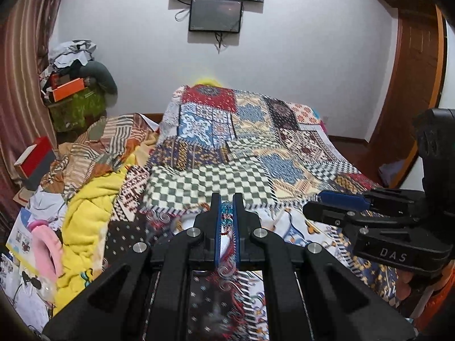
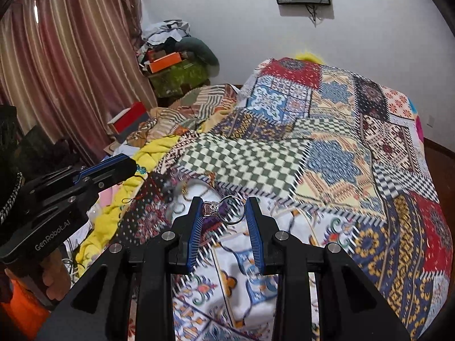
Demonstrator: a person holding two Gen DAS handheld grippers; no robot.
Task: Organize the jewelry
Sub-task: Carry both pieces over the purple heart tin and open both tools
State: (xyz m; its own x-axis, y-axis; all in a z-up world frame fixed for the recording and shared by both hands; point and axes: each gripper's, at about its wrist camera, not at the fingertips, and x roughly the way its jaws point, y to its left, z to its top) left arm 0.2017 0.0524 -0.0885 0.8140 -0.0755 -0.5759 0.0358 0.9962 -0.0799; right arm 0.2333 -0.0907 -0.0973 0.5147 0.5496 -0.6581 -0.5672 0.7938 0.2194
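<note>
The left gripper [image 1: 226, 216] has its blue-padded fingers nearly together, pinching a turquoise beaded piece of jewellery [image 1: 226, 213] between them. The right gripper [image 2: 224, 216] clamps a silver ring with a jewelled top [image 2: 227, 209], its fingers spread only to the ring's width. Both hang above a bright patchwork bedspread [image 2: 327, 147]. Further off lie a crumpled yellow towel [image 1: 85, 216], a red and grey box [image 1: 35, 160], and striped curtains [image 2: 65, 56]. Farthest back, a dark screen [image 1: 215, 15] hangs on the white wall.

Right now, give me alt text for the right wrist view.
The right gripper holds a silver ring between its blue pads above a patchwork quilt. The left gripper is at the left edge, with curtains behind.
</note>
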